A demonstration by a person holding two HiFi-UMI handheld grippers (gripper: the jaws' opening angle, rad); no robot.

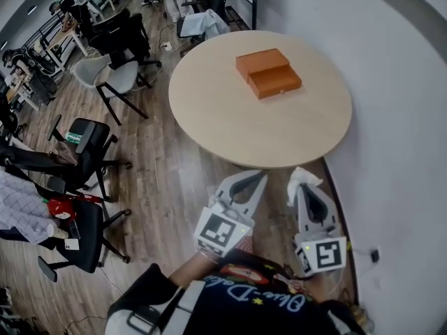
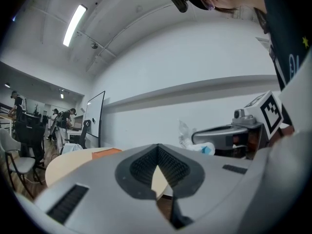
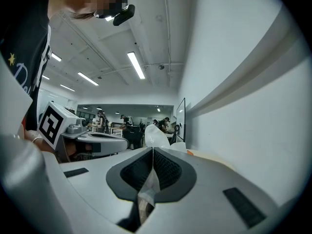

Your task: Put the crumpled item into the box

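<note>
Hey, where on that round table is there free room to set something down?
Nearly all of the table is bare: the whole near half and the left side. Only the orange box takes the far right part.

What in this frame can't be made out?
Box: head view, too small to tell whether it is open; left gripper view, only a sliver shows above the jaw.
Crumpled item: right gripper view, the jaws cover its lower part; material unclear.
</note>
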